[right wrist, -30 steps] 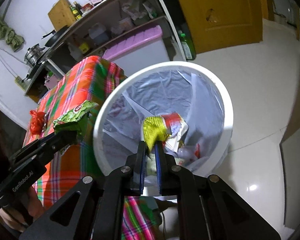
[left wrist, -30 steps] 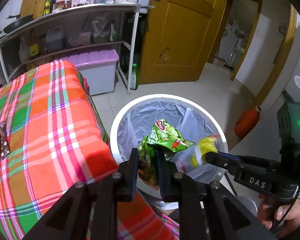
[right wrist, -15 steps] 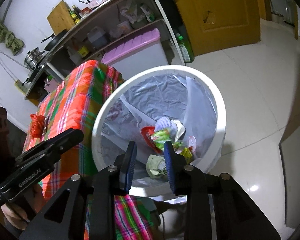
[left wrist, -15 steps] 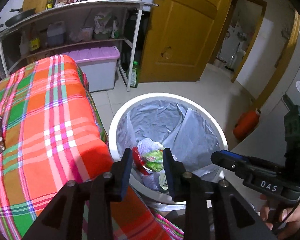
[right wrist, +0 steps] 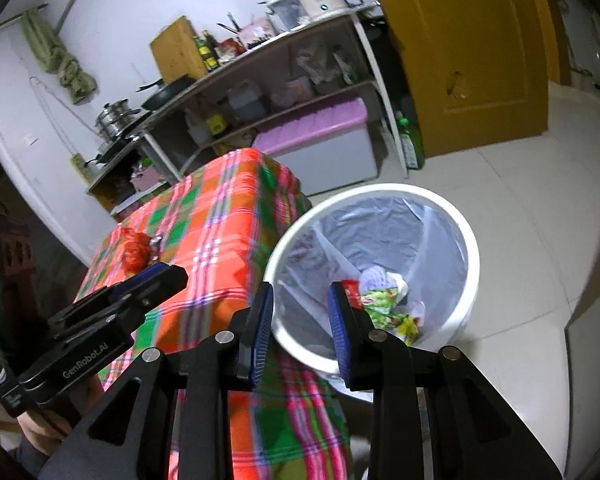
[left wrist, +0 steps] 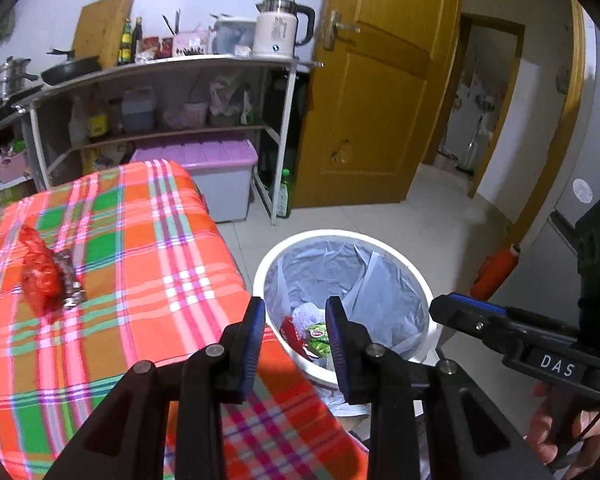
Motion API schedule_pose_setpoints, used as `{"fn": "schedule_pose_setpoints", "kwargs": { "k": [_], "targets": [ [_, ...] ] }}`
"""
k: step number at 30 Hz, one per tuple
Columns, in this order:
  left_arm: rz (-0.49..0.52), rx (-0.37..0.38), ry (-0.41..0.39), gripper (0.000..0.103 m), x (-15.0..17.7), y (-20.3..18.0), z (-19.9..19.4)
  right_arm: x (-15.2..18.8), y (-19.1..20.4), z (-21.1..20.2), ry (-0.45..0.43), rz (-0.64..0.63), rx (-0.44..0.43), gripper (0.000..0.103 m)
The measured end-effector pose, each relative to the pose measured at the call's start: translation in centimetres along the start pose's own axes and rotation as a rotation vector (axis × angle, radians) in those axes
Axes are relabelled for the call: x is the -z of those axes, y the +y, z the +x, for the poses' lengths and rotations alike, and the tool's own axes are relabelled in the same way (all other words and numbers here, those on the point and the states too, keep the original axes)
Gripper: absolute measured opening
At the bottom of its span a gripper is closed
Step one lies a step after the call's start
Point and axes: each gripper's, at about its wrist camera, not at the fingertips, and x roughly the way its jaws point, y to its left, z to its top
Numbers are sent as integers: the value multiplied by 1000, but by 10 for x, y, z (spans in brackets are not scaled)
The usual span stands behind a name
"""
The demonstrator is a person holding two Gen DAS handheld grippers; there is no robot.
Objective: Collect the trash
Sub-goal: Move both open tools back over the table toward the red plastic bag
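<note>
Left wrist view: my left tongs (left wrist: 295, 334) stand spread with nothing between them, hovering over the near rim of the white trash bin (left wrist: 420, 280), which sits on the floor just beside the bench (left wrist: 120, 260) with its orange and green plaid cloth. My right tongs (right wrist: 302, 326) are likewise spread and empty above the same bin. Down in the bin's grey liner lie crumpled snack wrappers (right wrist: 384, 306), green, red and yellow. Still out on the bench, well apart from the bin, are a crumpled red plastic bag (left wrist: 38, 274) and, touching it, a small silvery wrapper (left wrist: 70, 280).

I judge the next step is fetching those two pieces. To do it well, I would approach low over the cloth and pinch the red bag at a raised fold, so the tongs catch plastic and not tablecloth. The thin silver wrapper lies flat and may slip, so it wants its own careful grasp.
</note>
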Motion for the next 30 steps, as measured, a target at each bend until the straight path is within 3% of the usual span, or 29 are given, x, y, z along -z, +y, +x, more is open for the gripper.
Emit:
{"fn": "schedule_pose_setpoints", "kwargs": {
  "k": [12, 30],
  "targets": [
    [-31, -77, -82, 31, 16, 20, -64, 14, 49, -22, -32, -113, -35, 29],
    [-100, -208, -139, 31, 43, 60, -129, 28, 116, -38, -64, -260, -92, 32]
  ]
}}
